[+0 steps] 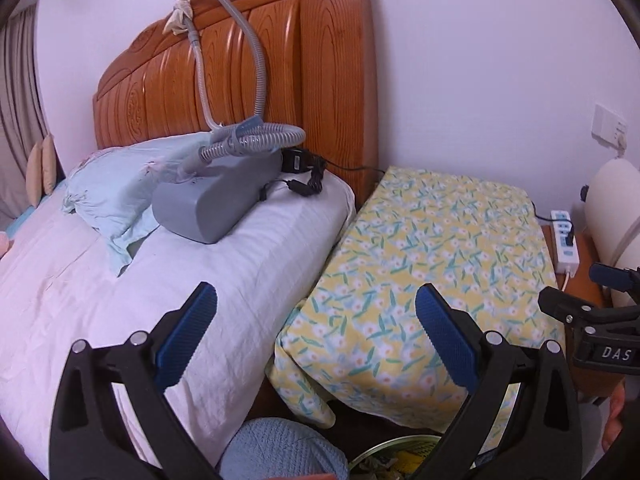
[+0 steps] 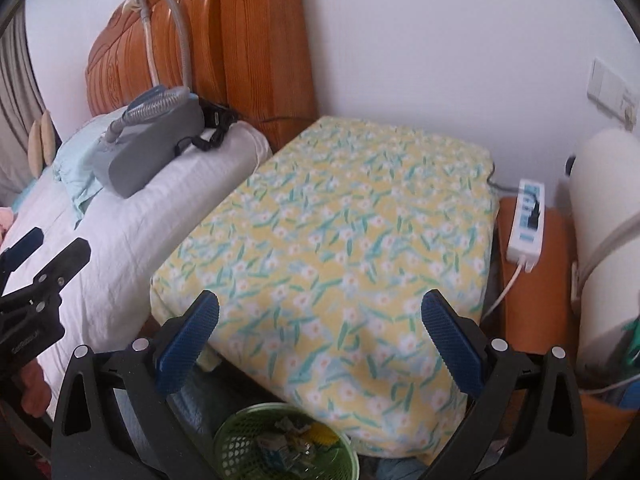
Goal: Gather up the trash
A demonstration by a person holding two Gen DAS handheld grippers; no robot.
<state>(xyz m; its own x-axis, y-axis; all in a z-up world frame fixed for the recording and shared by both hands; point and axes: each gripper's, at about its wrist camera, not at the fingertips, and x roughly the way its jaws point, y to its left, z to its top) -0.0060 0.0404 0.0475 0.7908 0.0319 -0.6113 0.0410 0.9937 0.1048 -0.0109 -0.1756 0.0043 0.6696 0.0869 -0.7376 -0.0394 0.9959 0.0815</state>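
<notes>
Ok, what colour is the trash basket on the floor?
Green mesh basket, clearest in the right wrist view.

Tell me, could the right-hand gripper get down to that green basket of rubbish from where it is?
Probably yes. The right gripper is open and empty, and the green basket sits just below it on the floor, its top uncovered. The flowered cloth lies beside it, not over it.

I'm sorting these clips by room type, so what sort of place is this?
Most likely a bedroom: a carved wooden headboard stands behind a bed with white bedding and a pillow. A green trash basket sits on the floor.
</notes>
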